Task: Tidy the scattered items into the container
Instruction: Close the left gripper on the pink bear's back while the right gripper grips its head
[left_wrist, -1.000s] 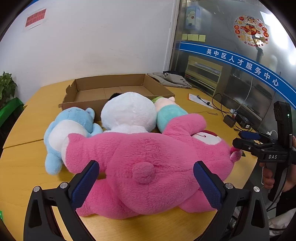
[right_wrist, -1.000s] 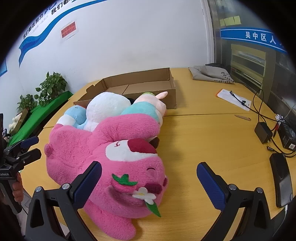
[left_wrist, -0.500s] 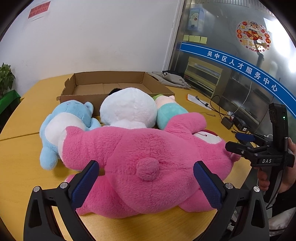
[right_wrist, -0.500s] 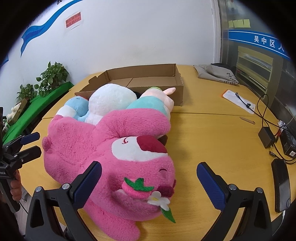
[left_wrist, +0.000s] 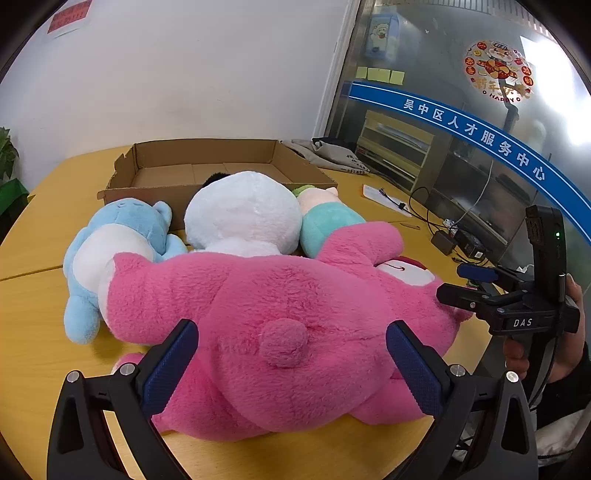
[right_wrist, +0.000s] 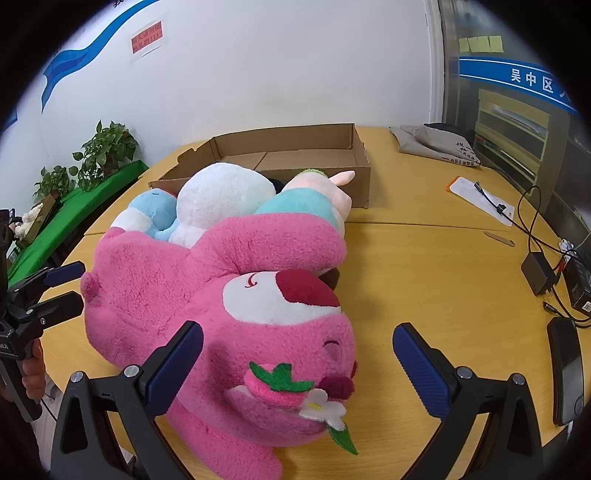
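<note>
The pink bear (left_wrist: 280, 314) is seen lying on the counter (right_wrist: 424, 266) in front of the box (left_wrist: 207, 173), flanked at its rump by the left claw (left_wrist: 291, 363) and at its head by the right claw (right_wrist: 297, 363), both held apart and empty.

We see the big pink bear (left_wrist: 280, 314) lying right across our way, with the blue toy (left_wrist: 110, 251), the white toy (left_wrist: 243, 218) and the green toy (left_wrist: 325, 225) packed tight between it and the box (left_wrist: 177, 195). The table (right_wrist: 436, 273) is bare to the right of the bear, up to the wires (right_wrist: 535, 236) near the edge.
</note>
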